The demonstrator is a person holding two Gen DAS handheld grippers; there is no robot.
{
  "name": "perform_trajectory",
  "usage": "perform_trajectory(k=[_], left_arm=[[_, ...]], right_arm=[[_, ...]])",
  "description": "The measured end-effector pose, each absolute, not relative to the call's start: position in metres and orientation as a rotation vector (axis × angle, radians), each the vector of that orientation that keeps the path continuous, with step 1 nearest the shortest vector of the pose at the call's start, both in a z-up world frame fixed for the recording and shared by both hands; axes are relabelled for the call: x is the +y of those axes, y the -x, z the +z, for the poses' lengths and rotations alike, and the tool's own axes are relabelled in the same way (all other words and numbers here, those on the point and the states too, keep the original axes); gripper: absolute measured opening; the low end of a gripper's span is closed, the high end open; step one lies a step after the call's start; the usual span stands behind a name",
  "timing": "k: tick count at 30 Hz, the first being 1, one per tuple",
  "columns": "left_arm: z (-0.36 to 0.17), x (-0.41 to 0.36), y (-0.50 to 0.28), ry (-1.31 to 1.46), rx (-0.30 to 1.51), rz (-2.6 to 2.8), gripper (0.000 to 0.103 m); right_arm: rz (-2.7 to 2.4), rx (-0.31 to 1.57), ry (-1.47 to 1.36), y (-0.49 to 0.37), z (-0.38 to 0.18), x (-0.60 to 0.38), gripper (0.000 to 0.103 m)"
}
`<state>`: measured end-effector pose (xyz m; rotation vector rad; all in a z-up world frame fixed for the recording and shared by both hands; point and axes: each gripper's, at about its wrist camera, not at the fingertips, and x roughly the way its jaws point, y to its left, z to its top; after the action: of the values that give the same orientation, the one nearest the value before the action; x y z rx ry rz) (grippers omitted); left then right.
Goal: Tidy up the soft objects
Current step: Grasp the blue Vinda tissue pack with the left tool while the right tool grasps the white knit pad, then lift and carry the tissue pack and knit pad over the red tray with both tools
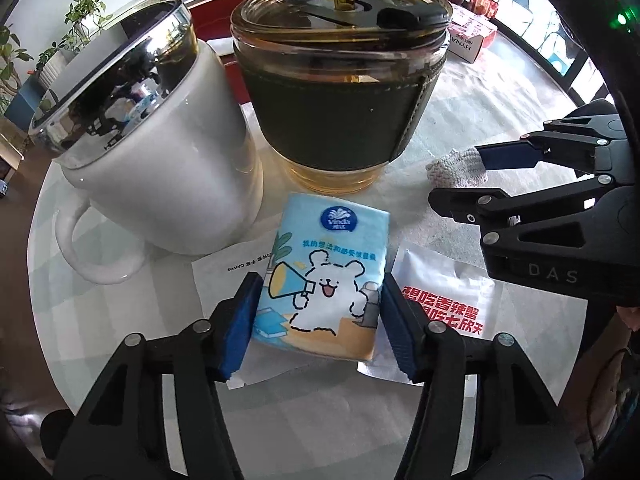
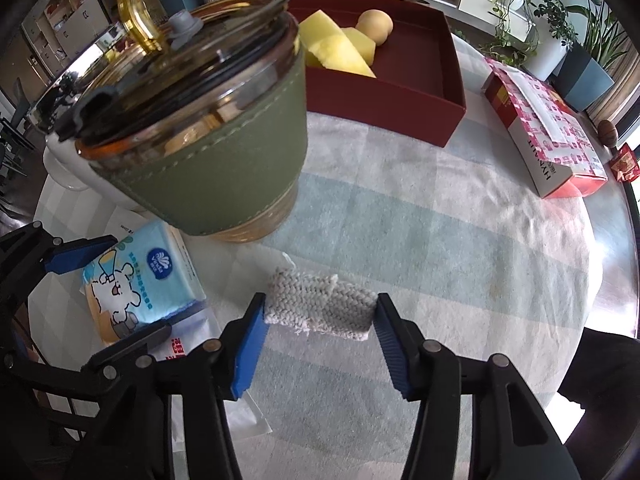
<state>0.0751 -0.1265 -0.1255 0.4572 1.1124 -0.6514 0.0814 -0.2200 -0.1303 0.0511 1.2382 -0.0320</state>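
A light-blue tissue pack (image 1: 320,280) printed with a white cartoon bear lies flat on the checked tablecloth (image 2: 440,240). My left gripper (image 1: 318,320) straddles it, and both blue pads (image 1: 240,320) touch its long sides. In the right wrist view the same pack (image 2: 140,280) sits between the left gripper (image 2: 140,286) fingers. A small grey knitted cloth (image 2: 320,308) lies on the tablecloth with my right gripper (image 2: 320,320) closed against its two ends. In the left wrist view the right gripper (image 1: 456,174) holds the cloth (image 1: 452,168) at the right.
A white mug (image 1: 160,168) and an amber tumbler with a green sleeve (image 1: 336,112) stand just behind the pack. Flat sachets (image 1: 444,292) lie under and beside it. A dark red tray (image 2: 440,92) with yellow pieces sits at the back, a pink-and-white box (image 2: 548,148) to the right.
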Motion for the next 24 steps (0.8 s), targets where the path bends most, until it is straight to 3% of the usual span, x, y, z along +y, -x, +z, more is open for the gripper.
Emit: perform_trajectory(k=[24], left_arm=[[-0.109,-0.065,-0.08,-0.401,1.093,-0.554,0.054]], right_arm=[[-0.052,1.165,-0.177,-0.009,-0.095,-0.231,0.052]])
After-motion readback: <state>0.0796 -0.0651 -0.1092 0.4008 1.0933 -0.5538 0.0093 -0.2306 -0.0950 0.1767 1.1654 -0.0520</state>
